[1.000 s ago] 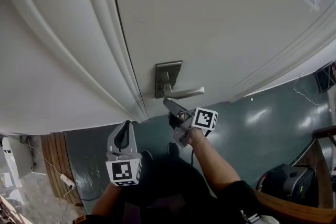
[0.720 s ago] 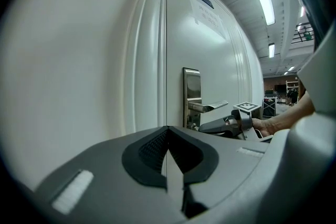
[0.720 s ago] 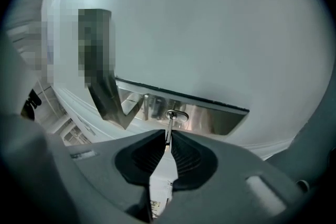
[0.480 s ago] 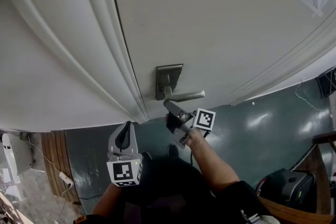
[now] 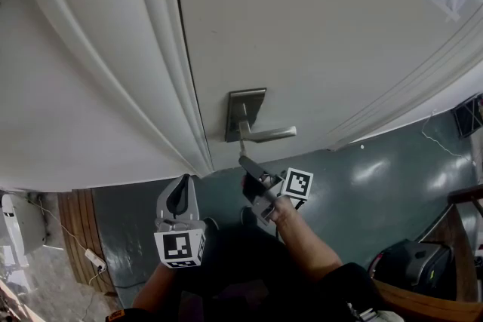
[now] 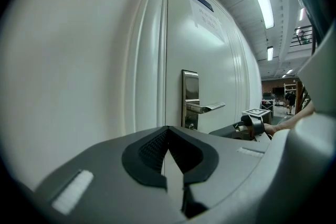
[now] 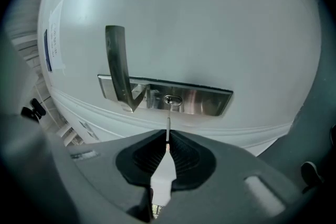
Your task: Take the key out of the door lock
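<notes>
Right gripper (image 7: 167, 140) jaws closing, pads on the key (image 7: 167, 126). Thin blade points straight at the keyhole (image 7: 170, 99) in the steel lock plate (image 7: 206, 102); can't tell if the tip is in. Lever handle (image 7: 116, 60) sits left of the keyhole, white door (image 7: 210, 23) behind.

The key (image 7: 167, 128) sits just before the lock plate (image 7: 202, 103) (lever (image 7: 116, 60) alongside).

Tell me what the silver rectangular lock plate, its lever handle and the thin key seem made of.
Silver rectangular lock plate and lever handle: likely brushed metal, steel-like; dull grey sheen with soft reflections.
Thin key: probably metal, as a narrow pale blade; its finish too small to tell.
</notes>
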Action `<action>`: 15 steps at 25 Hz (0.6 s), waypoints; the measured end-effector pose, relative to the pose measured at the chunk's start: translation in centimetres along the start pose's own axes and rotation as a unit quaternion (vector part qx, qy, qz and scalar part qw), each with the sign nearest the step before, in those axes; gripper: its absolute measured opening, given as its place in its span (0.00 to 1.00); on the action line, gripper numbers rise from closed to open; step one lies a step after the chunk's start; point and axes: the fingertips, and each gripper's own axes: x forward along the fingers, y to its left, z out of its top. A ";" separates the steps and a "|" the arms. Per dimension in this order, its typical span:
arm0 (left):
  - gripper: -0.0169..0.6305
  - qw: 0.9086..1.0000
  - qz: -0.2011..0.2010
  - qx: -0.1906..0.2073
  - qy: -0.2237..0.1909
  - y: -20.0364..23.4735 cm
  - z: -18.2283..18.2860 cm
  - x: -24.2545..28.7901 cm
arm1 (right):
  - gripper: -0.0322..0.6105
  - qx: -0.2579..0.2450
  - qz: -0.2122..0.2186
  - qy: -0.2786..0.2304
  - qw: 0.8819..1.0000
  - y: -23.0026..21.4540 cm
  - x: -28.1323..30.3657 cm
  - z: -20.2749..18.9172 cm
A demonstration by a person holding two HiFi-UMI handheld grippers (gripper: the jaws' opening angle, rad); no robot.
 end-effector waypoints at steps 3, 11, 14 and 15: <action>0.05 1.000 -0.009 -0.004 -0.001 0.1 -0.3 -0.5 | 0.07 -0.008 -0.011 -0.004 1.000 0.2 -1.1 -1.2; 0.05 0.998 -0.050 -0.030 0.003 0.1 -1.9 -2.7 | 0.07 -0.028 -0.018 -0.030 0.999 3.4 -3.7 -4.9; 0.05 0.997 -0.066 -0.034 0.006 0.0 -2.7 -3.4 | 0.07 -0.033 -0.020 -0.039 0.998 4.5 -4.7 -6.3; 0.05 0.997 -0.068 -0.034 0.006 -0.1 -2.8 -3.6 | 0.07 -0.035 -0.020 -0.040 0.998 4.9 -5.0 -6.7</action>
